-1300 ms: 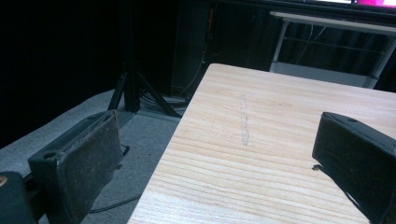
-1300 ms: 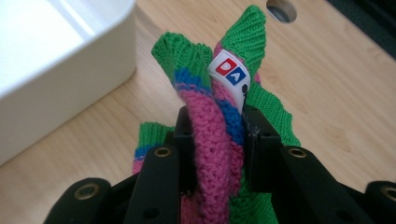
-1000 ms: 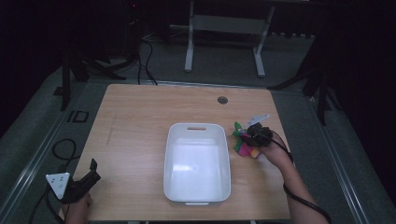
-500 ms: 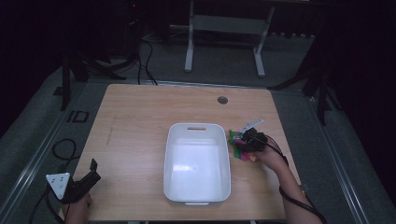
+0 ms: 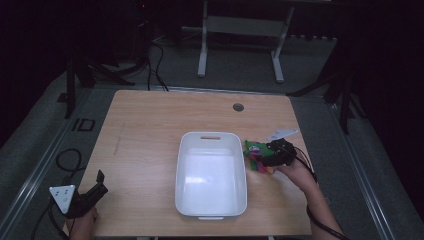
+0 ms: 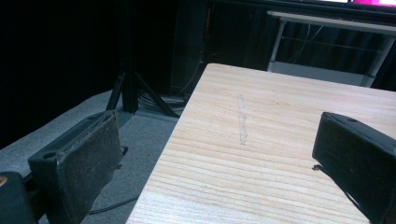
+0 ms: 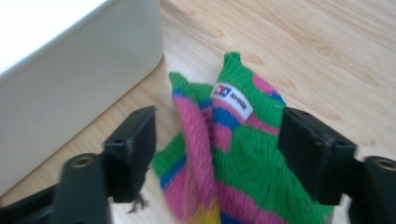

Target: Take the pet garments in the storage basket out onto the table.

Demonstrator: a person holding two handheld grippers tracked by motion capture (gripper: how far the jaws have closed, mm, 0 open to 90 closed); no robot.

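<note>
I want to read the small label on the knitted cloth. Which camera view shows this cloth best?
The right gripper view: the knitted cloth lies close up between the jaws, stripes and white label clear. The high view shows it small, beside the white bin.

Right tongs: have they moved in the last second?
Yes. The right tongs, with the striped knit cloth between the jaws, slid toward the near table edge along the white bin's right wall.

White tub (image 5: 211,175) sits mid-counter (image 5: 150,130). Right gripper (image 5: 267,157) meets knitted cloth (image 5: 256,152) beside it; left gripper (image 5: 92,192) rests at near-left corner.
</note>
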